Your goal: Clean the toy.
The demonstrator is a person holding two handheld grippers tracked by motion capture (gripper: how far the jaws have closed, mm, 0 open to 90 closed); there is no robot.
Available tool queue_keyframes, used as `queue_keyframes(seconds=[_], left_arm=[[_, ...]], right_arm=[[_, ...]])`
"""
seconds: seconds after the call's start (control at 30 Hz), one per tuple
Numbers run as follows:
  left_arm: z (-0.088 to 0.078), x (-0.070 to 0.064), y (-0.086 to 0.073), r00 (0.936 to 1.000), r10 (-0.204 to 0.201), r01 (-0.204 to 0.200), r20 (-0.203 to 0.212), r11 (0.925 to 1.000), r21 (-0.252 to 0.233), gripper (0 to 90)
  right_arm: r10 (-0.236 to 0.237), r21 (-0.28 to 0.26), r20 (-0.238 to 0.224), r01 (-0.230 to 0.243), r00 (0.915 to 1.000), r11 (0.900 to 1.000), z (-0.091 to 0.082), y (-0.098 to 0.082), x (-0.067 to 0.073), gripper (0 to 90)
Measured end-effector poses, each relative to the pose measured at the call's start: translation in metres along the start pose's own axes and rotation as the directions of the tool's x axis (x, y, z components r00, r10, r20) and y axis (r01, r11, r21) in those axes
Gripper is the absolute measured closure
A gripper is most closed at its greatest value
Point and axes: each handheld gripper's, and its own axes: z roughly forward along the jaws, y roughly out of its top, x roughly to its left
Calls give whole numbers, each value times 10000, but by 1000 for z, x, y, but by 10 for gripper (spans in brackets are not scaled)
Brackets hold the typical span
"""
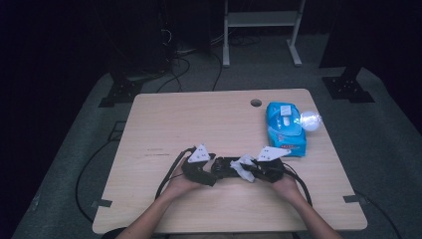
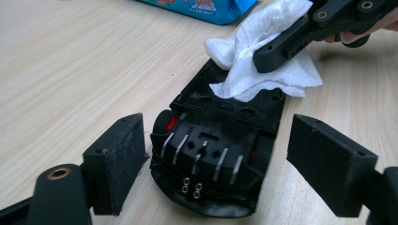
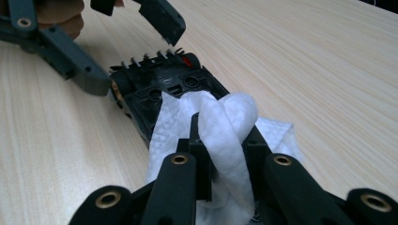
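Note:
A black toy car (image 1: 226, 167) lies upside down near the table's front middle, its underside (image 2: 211, 159) up. My left gripper (image 1: 211, 172) is open, its jaws standing on either side of the car's end (image 3: 159, 84), with a gap on at least one side. My right gripper (image 1: 249, 169) is shut on a crumpled white wipe (image 3: 225, 117). The wipe (image 2: 263, 75) rests on the other end of the car's underside. From the left gripper view the right gripper (image 2: 281, 47) comes in from the upper right.
A blue pack of wet wipes (image 1: 284, 128) lies at the right, with a clear round object (image 1: 310, 120) beside it near the table's right edge. A cable hole (image 1: 256, 103) is at the far middle. Bare wood table (image 1: 174, 124) spreads to the left and back.

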Motion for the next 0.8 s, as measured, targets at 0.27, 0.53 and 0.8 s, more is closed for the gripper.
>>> queue_keyframes(seconds=[0.27,0.53,0.8], left_arm=[[15,0,-1,9992,110,-139,385,9969,774,125],[14,-6,-2,9975,627,-657,317,9924,1039,234],[15,-4,-3,9989,429,-450,200,9918,1194,165]], right_arm=[[-114,102,-109,115,9999,9999,11,8,-4,792],[69,390,-182,-62,9998,9992,8,15,1,554],[-316,14,370,316,9988,9995,-11,17,3,531]])
